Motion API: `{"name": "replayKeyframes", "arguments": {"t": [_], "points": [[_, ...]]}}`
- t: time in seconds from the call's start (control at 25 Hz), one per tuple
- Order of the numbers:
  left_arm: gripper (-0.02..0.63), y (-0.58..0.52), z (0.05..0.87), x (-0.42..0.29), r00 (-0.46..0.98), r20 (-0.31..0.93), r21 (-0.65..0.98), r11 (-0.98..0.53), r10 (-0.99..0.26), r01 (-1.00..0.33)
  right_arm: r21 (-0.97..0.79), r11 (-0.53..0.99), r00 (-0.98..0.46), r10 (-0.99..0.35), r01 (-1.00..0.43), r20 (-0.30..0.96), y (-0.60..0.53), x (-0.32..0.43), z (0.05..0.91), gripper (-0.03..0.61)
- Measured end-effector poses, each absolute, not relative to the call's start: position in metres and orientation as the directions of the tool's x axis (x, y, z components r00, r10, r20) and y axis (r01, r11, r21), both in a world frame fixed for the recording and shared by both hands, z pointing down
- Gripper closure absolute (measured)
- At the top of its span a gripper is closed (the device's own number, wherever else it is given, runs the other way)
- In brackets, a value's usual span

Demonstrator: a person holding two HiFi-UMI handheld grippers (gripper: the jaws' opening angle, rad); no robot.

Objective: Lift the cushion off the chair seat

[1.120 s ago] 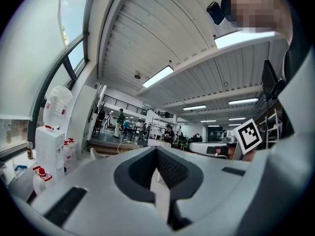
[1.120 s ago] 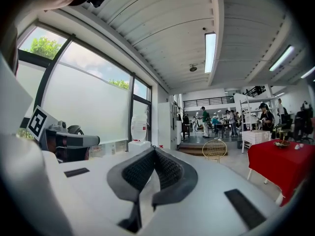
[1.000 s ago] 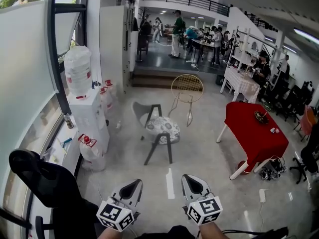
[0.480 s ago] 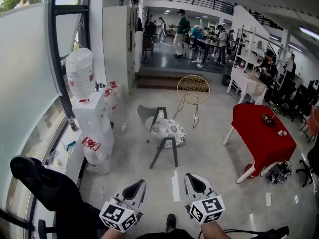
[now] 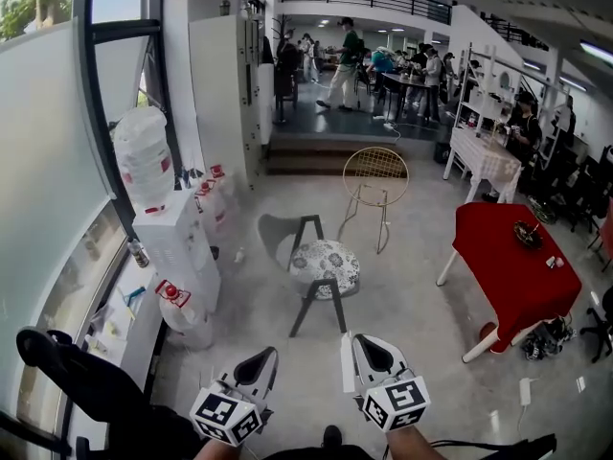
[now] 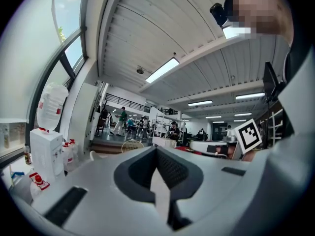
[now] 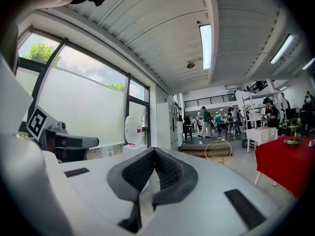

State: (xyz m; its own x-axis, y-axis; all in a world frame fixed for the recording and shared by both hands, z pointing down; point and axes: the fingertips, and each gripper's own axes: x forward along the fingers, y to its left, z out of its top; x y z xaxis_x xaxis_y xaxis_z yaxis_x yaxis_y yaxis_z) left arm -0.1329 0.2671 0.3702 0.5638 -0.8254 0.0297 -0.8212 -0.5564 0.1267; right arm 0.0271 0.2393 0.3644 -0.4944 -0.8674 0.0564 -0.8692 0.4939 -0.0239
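A round patterned cushion (image 5: 326, 260) lies on the seat of a grey chair (image 5: 276, 230) with dark legs, out on the floor in the middle of the head view. Both grippers are held low at the bottom edge, well short of the chair. My left gripper (image 5: 261, 360) is shut with nothing in it; in the left gripper view its pads meet at the tip (image 6: 157, 150). My right gripper (image 5: 369, 349) is also shut and empty, as the right gripper view (image 7: 154, 151) confirms. Neither gripper view shows the cushion.
A white water dispenser (image 5: 174, 236) with a bottle on top and spare bottles (image 5: 178, 305) stand left of the chair. A gold wire chair (image 5: 374, 174) is behind it, a red-covered table (image 5: 517, 262) to the right, a black office chair (image 5: 81, 377) at lower left. People stand far back.
The view has moved forward across the floor, so the chair and cushion sit a little nearer and lower in the picture. Both grippers stay shut and side by side.
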Motion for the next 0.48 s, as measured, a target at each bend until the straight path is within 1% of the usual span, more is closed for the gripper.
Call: {"name": "replayKeyframes", "arguments": {"t": [0.28, 0.48], "points": [[0.609, 0.227, 0.367, -0.104, 0.562, 0.052, 0.115, -0.554, -0.826, -0.825, -0.028, 0.503, -0.504, -0.862, -0.864, 0.055, 0.201, 0.055, 0.364, 0.571], [0.609, 0.202, 0.358, -0.085, 0.556, 0.044, 0.184, -0.540, -0.830, -0.821, -0.036, 0.501, -0.502, -0.864, -0.865, 0.035, 0.176, 0.079, 0.361, 0.571]]}}
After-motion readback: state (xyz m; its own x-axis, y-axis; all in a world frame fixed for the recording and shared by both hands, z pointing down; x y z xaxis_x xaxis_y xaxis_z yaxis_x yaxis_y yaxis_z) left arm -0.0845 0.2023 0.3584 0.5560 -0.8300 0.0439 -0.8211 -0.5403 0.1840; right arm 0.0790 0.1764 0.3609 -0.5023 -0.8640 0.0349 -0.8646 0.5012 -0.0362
